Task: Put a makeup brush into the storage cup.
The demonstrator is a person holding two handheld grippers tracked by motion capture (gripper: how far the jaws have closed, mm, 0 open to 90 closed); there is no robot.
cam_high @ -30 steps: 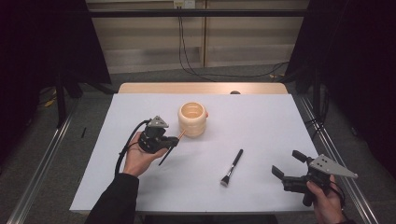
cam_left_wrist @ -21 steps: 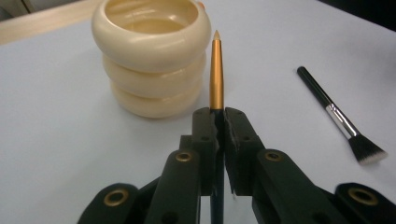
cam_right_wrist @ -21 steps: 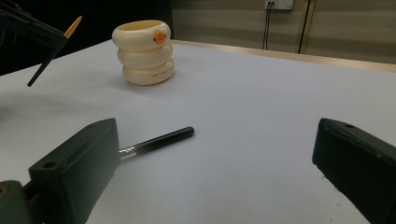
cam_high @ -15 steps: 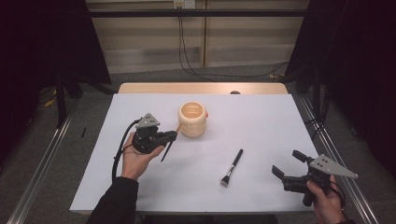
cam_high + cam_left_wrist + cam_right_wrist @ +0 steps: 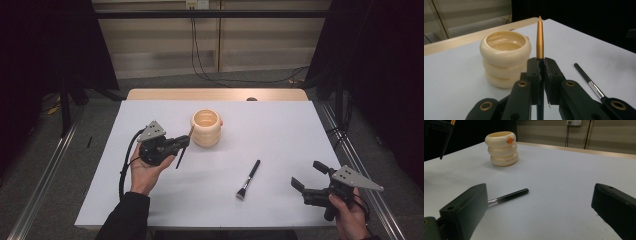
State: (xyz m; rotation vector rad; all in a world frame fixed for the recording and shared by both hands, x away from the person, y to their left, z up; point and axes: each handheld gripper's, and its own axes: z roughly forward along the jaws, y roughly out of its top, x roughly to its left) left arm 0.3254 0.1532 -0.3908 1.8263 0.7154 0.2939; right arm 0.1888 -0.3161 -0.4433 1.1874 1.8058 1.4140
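While the right gripper [image 5: 306,177] waited low at the near right corner of the table [image 5: 280,125], its jaws spread wide with nothing between them, the makeup brush [image 5: 248,179] lay flat just ahead of it — bristles toward the person, black handle running away and slightly right in the high view. Farther in and to the left, the left gripper [image 5: 184,141] was clamped on a slim pencil-like brush [image 5: 539,37], its gold end standing upright above the jaws in the left gripper view and its dark end hanging below them. Just beyond that tip, slightly right, stood the cream ringed cup [image 5: 206,128], mouth open and upright. Judging from this, the left hand was far nearer the cup — a short carry over the rim. White tabletop lay bare around the cup, and the far wooden edge sat well behind it.
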